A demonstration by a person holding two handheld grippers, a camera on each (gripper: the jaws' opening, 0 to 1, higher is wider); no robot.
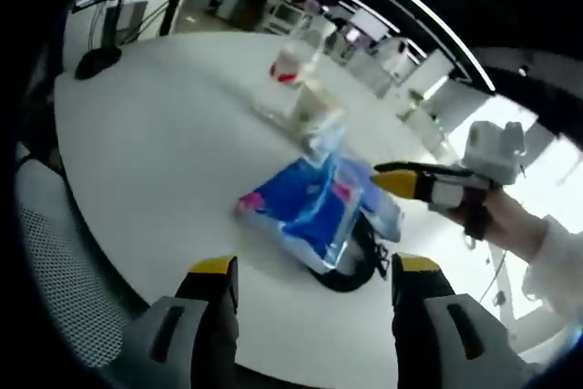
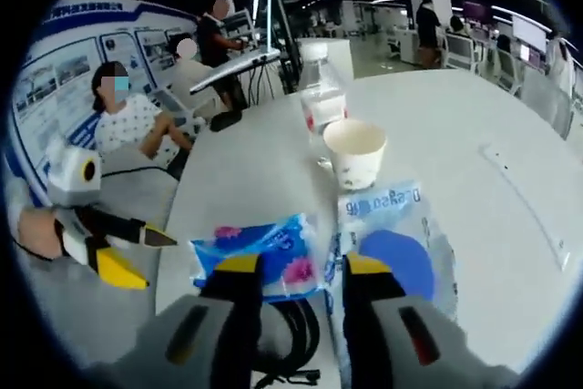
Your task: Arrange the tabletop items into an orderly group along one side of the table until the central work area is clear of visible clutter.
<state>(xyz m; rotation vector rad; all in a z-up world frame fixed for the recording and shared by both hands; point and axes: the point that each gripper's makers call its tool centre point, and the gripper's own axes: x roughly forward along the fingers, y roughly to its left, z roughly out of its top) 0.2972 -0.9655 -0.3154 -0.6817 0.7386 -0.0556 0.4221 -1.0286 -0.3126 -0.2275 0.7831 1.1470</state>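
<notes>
Packets (image 2: 260, 257) beside cup (image 2: 355, 152) — print too blurred to read.

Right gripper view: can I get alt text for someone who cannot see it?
The right claw, open, hovers at a white table's edge over a blue snack bag and a clear blue-printed packet. A paper cup and water bottle stand beyond; the left claw enters from the left.

Bright, even overhead strip lighting — ceiling tubes beyond both tongs. White counter (image 1: 173, 161) shows soft glare; shadows are faint. Strong fisheye bending at the edges. Left gripper view is motion-blurred, especially the items ahead of its tongs — right gripper view sharper.
</notes>
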